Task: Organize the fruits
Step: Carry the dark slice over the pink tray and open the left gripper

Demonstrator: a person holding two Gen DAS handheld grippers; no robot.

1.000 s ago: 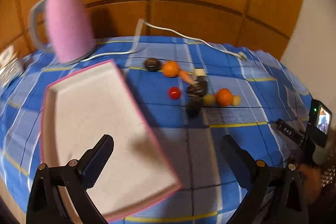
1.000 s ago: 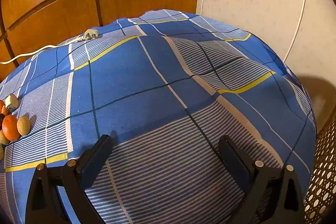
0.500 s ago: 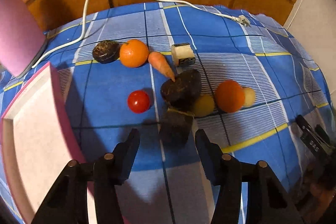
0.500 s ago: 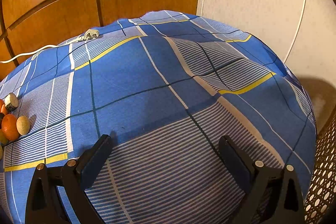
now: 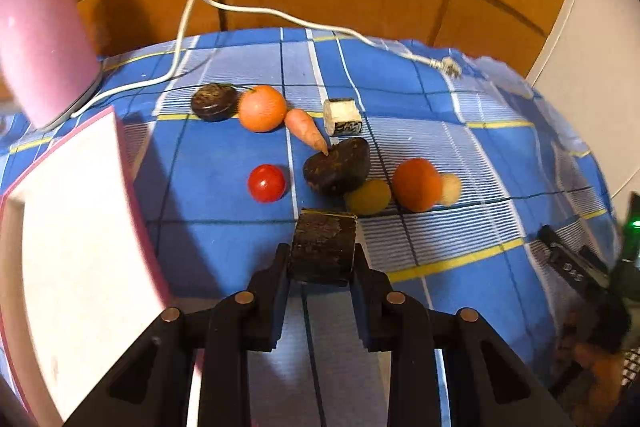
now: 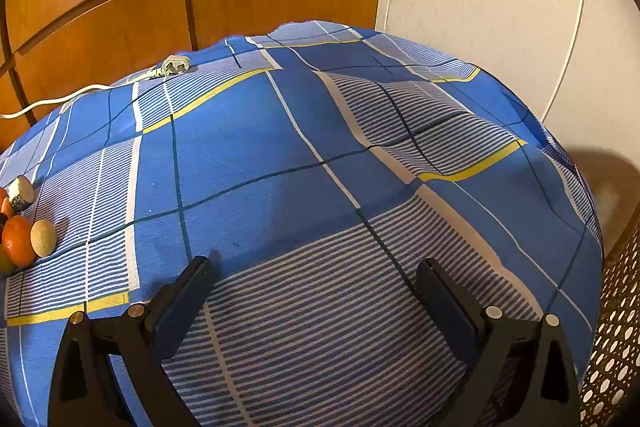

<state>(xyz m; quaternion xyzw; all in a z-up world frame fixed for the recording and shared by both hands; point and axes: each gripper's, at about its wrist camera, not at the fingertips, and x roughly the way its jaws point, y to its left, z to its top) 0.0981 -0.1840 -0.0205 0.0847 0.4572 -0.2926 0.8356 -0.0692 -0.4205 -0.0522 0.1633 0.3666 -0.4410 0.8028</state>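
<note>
Left tongs [image 5: 322, 263] closed in since earlier, now pinching dark block [image 5: 323, 251]; right tongs [image 6: 316, 287] spread over tablecloth [image 6: 260, 155].

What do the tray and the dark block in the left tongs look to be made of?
Tray: looks like hard plastic, smooth matte white with a thin pink rim.
Dark block, gripped in the left tongs: rough, mottled brown-black surface with a flat cut end; possibly a toy food piece, material unclear.
</note>
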